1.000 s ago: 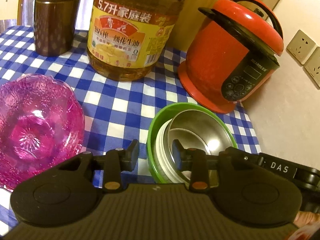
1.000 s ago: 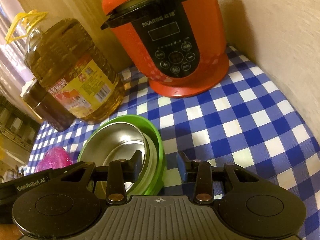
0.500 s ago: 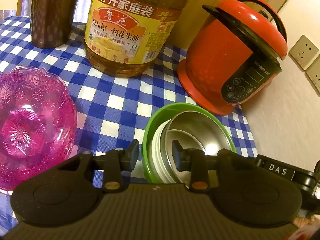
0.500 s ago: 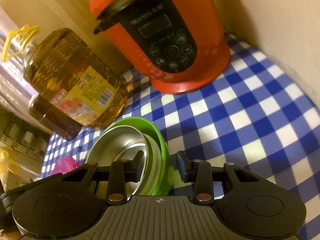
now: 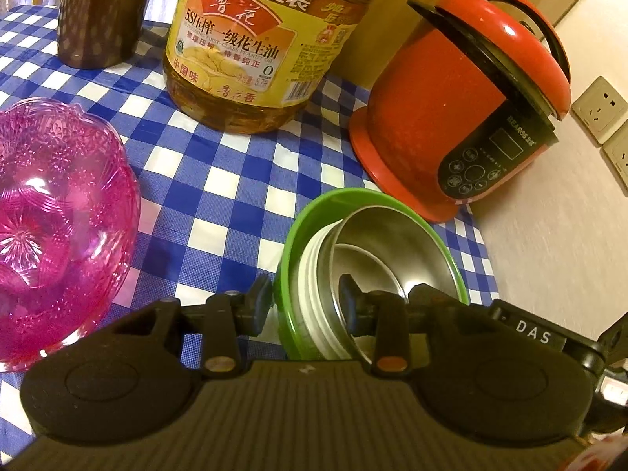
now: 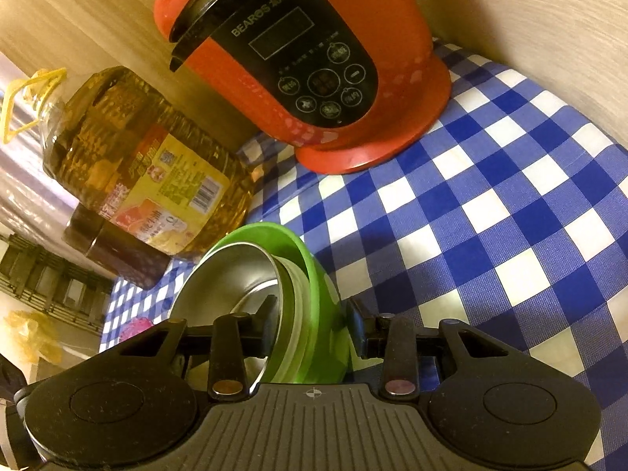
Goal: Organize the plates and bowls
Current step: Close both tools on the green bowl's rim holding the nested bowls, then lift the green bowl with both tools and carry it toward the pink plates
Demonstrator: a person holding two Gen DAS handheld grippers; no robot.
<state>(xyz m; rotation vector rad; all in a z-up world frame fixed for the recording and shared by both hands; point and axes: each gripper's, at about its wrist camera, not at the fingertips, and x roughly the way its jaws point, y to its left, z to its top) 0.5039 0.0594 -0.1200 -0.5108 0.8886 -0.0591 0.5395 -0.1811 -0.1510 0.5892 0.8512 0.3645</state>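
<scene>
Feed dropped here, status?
Both grippers, left and right, clamp the bowl stack rim. Stack tilted. Red cooker close behind.

Blue-white checked tablecloth (image 5: 243,180) over table. Beige wall (image 5: 549,235) on one side with 2 sockets (image 5: 600,110); wood panel (image 6: 98,19) behind. Warm dim light. Dark shelving (image 6: 51,286) at far edge, blurred.

Green bowl (image 5: 298,235), pink bowl (image 5: 59,212), blue-white checked cloth (image 5: 219,180)
</scene>
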